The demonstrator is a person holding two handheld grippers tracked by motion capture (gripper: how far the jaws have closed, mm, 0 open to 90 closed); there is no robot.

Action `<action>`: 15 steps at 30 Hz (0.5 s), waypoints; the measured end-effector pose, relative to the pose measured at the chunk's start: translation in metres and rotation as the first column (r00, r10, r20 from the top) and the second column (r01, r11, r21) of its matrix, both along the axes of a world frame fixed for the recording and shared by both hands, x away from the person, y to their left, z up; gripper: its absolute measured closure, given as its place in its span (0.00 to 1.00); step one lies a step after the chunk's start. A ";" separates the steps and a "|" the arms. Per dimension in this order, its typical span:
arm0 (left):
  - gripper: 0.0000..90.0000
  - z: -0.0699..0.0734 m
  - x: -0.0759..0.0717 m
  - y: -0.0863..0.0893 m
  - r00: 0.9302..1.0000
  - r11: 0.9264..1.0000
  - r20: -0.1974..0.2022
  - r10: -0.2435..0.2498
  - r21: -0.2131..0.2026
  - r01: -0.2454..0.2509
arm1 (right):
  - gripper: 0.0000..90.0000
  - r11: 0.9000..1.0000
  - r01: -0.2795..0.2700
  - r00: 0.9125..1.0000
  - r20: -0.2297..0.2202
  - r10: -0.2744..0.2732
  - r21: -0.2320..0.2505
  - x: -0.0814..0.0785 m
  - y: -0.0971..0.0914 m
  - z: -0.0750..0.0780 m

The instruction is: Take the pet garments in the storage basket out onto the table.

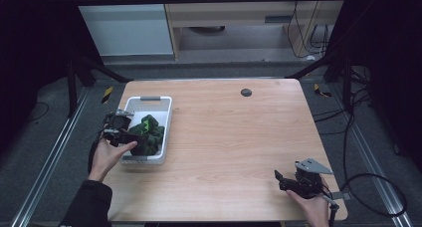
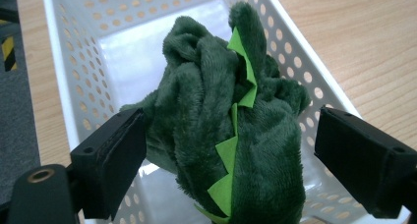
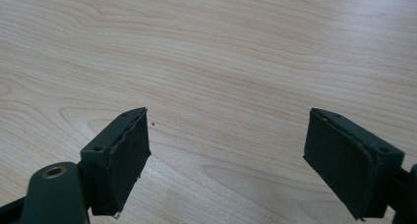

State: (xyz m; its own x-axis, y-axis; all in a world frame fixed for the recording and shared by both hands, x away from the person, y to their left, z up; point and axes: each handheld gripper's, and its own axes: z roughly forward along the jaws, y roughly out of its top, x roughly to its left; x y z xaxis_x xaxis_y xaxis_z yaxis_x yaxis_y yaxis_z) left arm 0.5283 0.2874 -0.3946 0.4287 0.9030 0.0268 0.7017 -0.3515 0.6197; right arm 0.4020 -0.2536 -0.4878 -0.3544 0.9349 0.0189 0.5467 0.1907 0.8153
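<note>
Green plush toy (image 2: 231, 135) sat in the white basket (image 1: 164, 118) at the worktop's (image 1: 234, 137) left, between the left tongs (image 2: 231, 150), which were spread wide around it. Right tongs (image 3: 228, 160) hung wide open too, well apart, over bare wood.

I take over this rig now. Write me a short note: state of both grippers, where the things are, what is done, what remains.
Left gripper: open, jaws on either side of the green plush toy, not closed on it.
Right gripper: open, holding nothing, over bare table at the near right corner.
Toy: in the white basket, at the table's left.
Done: left gripper lined up on the toy.
Left: probably close the jaws and lift.
</note>
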 end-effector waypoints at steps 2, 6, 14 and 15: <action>0.13 -0.002 0.001 -0.002 1.000 1.000 -0.015 -0.003 0.007 0.003 | 0.19 1.000 -0.002 1.000 0.005 0.002 -0.006 0.000 0.000 0.000; 0.13 -0.005 0.003 -0.004 0.999 1.000 -0.035 -0.014 0.024 0.015 | 0.19 1.000 -0.001 1.000 -0.001 0.001 0.001 0.000 0.000 0.000; 0.13 -0.011 0.005 -0.009 0.998 0.999 -0.062 -0.033 0.035 0.035 | 0.19 1.000 -0.005 1.000 -0.003 0.005 -0.004 0.001 0.001 -0.001; 0.13 -0.012 0.006 -0.009 0.998 0.998 -0.060 -0.033 0.042 0.036 | 0.19 1.000 -0.005 1.000 -0.003 0.005 -0.003 0.001 0.000 -0.001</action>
